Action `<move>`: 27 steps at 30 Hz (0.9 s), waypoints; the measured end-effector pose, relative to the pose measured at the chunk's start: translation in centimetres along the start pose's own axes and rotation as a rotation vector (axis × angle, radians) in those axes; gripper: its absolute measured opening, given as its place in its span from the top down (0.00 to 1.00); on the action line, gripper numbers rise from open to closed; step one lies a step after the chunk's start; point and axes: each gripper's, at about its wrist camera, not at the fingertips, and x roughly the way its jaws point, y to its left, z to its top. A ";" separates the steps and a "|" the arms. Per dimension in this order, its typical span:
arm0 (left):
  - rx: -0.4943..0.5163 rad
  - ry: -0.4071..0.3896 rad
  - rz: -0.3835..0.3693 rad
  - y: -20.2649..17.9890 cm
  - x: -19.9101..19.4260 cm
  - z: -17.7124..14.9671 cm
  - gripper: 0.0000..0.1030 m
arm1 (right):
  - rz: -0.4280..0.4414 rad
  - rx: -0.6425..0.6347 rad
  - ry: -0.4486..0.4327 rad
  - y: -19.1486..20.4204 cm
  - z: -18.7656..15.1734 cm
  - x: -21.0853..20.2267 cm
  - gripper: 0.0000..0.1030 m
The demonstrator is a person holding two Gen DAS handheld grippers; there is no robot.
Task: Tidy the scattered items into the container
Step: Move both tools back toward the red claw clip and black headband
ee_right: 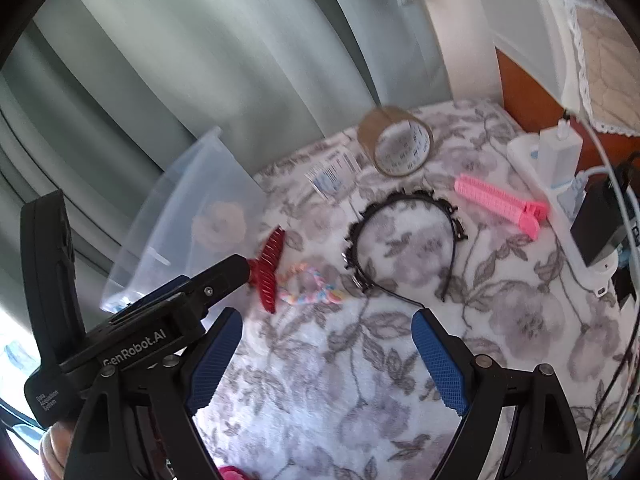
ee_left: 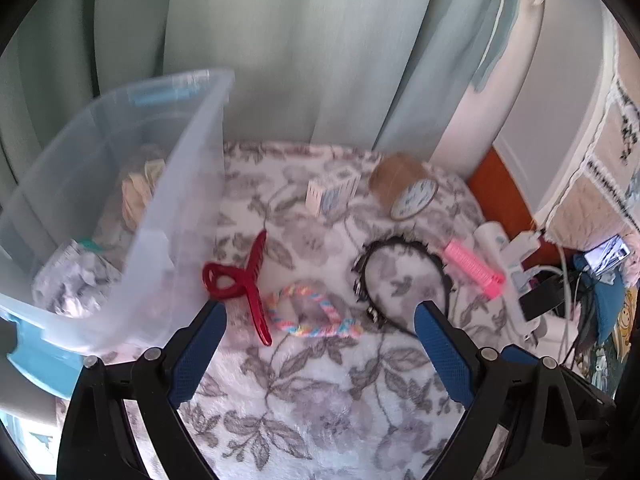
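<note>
Hair things and other small items lie scattered on a flowered blanket, and the clear plastic bin that should take them stands at the left edge of the bed, already holding some crumpled bits. Just beside the bin lies a red claw clip, touching a pastel braided loop. A black headband lies to the right of the loop, then a pink roller clip. Farther back are a small barcode box and a roll of brown tape.

The left gripper hangs over the claw clip and the loop with its jaws wide apart and nothing between them. The right gripper is likewise spread and empty, aimed just short of the headband's nearer end.

Judging from this, the risks are these: the claw clip and loop touch, so a closing grip on one may drag the other. The soft pile may let the thin headband sink, so the pads could pinch blanket instead. The two grippers work close together, as the right view shows, and could knock each other. A white charger and cables near the pink clip might snag
</note>
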 end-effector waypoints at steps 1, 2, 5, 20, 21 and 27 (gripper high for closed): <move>0.007 0.008 0.007 0.0 0.4 -0.1 0.08 | -0.004 0.002 0.011 -0.2 0.0 0.4 0.14; 0.013 0.013 0.015 -0.1 0.7 -0.2 0.08 | -0.009 0.007 0.020 -0.5 0.0 0.8 0.13; 0.028 0.034 0.044 -0.1 1.8 -0.4 0.08 | -0.020 0.016 0.040 -1.1 0.0 1.7 0.13; 0.013 0.160 0.047 0.6 6.9 -2.0 0.08 | -0.099 0.082 0.140 -5.1 -0.7 5.9 0.13; 0.011 0.163 0.051 0.7 7.1 -2.0 0.08 | -0.100 0.086 0.146 -5.2 -0.7 6.2 0.13; -0.020 0.195 0.005 0.6 7.8 -2.1 0.18 | -0.107 0.091 0.154 -5.9 -0.7 6.8 0.14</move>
